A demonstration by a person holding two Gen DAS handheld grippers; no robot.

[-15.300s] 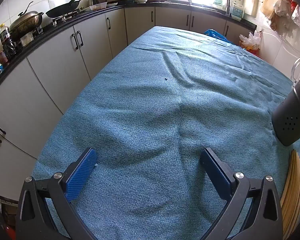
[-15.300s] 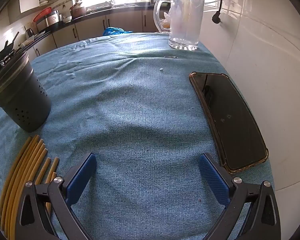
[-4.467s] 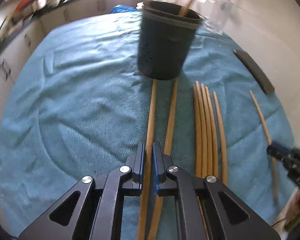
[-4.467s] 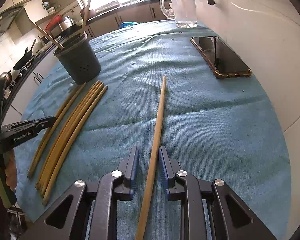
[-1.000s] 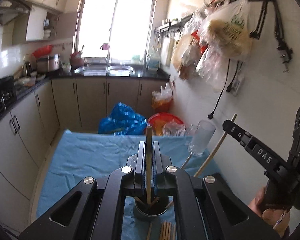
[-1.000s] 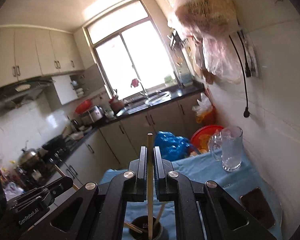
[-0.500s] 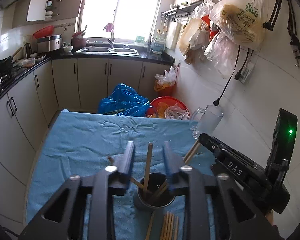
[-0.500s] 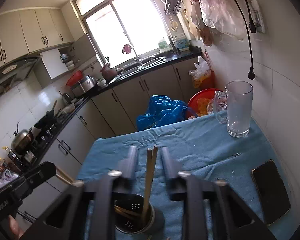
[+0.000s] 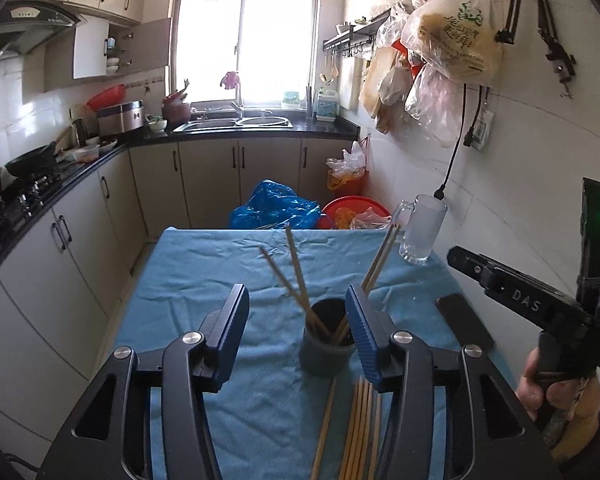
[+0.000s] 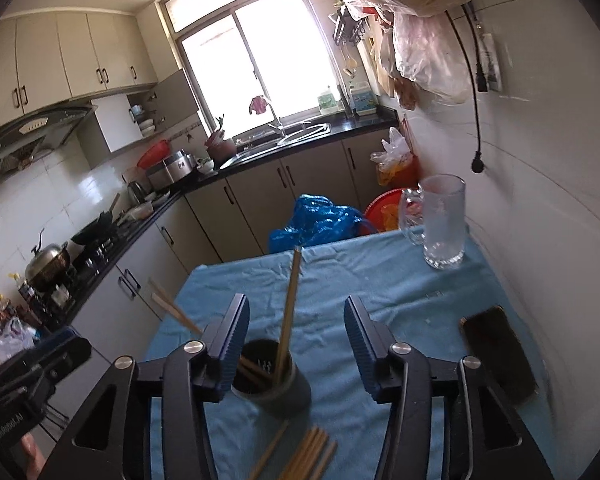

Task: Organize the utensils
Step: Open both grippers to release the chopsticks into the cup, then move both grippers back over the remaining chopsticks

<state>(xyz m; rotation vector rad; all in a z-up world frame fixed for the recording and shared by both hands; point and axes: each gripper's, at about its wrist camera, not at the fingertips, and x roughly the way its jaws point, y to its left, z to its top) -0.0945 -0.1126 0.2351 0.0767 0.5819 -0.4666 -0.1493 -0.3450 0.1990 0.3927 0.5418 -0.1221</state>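
Observation:
A dark round utensil holder (image 9: 325, 352) stands on the blue table cloth (image 9: 204, 264), with several wooden chopsticks (image 9: 296, 268) leaning in it. It also shows in the right wrist view (image 10: 276, 388) with a chopstick (image 10: 290, 304) upright in it. Several more chopsticks (image 9: 360, 424) lie on the cloth in front of the holder, also seen in the right wrist view (image 10: 304, 456). My left gripper (image 9: 296, 332) is open and empty above the holder. My right gripper (image 10: 296, 336) is open and empty above it too, and it shows at the right of the left wrist view (image 9: 540, 304).
A glass mug (image 9: 420, 236) stands at the table's far right corner, next to the tiled wall. A black phone (image 10: 500, 352) lies at the right edge. Kitchen cabinets and a stove counter (image 9: 40, 176) run along the left. Bags sit on the floor beyond the table.
Both grippers have opened wide and let go of their chopsticks, which now lean in the holder. Both have pulled back and up from it.

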